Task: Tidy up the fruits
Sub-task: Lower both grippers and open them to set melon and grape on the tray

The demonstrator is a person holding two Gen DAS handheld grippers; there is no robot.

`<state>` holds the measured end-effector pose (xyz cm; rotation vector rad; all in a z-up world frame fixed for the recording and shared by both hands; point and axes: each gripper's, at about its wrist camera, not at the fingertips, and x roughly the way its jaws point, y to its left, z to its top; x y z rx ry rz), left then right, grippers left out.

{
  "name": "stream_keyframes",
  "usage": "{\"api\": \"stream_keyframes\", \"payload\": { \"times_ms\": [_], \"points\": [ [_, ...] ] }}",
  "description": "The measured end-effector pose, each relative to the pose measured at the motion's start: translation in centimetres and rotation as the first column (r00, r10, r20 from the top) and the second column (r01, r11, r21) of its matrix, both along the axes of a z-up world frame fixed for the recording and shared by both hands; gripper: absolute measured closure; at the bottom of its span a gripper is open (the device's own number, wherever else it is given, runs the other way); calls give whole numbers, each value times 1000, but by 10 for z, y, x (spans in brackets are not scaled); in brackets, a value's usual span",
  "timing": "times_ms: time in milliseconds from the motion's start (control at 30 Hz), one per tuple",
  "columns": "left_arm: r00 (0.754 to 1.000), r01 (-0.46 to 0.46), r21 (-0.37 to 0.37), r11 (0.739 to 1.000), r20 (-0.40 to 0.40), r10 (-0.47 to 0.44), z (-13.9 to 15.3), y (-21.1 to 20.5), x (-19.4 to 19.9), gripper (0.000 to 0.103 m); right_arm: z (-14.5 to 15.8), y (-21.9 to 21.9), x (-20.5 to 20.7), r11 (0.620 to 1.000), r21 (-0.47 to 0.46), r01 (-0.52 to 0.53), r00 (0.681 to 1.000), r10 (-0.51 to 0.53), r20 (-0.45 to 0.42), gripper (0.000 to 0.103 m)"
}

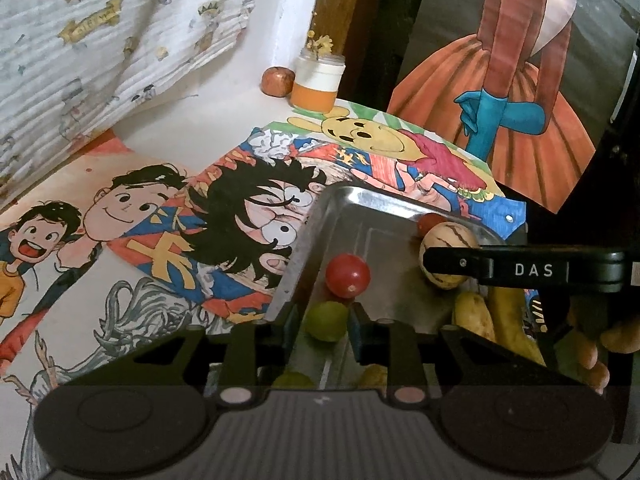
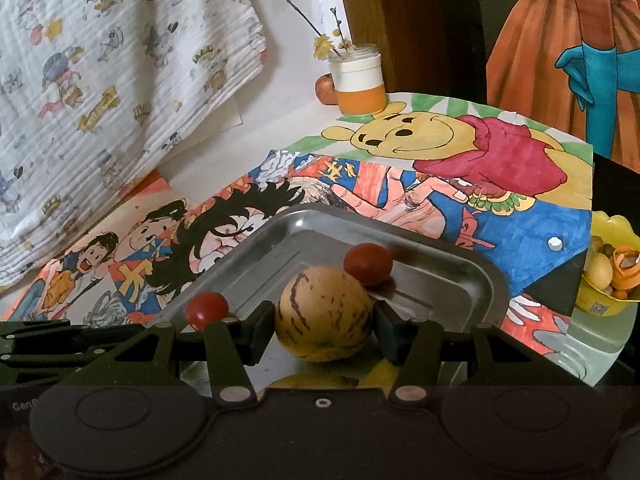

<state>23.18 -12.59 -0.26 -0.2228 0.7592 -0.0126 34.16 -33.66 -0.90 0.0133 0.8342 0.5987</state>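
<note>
A steel tray (image 1: 316,224) (image 2: 460,268) lies on the cartoon-covered table. My left gripper (image 1: 322,320) is shut on a small green fruit (image 1: 325,319) at the tray's near edge. A red tomato (image 1: 347,275) sits just beyond it. My right gripper (image 2: 322,320) is closed around a striped yellow melon (image 2: 324,312), also seen in the left wrist view (image 1: 448,254), resting on the tray. Two red tomatoes (image 2: 368,263) (image 2: 207,309) lie in the tray beside it. Yellow fruits (image 1: 476,316) lie near the tray's right end.
An orange-and-white jar with flowers (image 2: 360,80) and a reddish fruit (image 2: 325,89) stand at the back by the wall. A yellow bowl of fruit and peels (image 2: 612,268) sits off the table's right edge. A patterned cloth (image 2: 112,80) hangs at left.
</note>
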Motion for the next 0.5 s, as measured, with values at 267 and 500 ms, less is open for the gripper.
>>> {"api": "stream_keyframes", "payload": {
  "times_ms": [267, 500],
  "points": [
    [1000, -26, 0, 1000, 10, 26, 5, 4, -3, 62, 2, -3, -6, 1000, 23, 17, 1000, -18, 11, 45],
    [998, -65, 1, 998, 25, 65, 11, 12, -7, 44, 5, -7, -11, 998, 52, 39, 999, -41, 19, 36]
  ]
}}
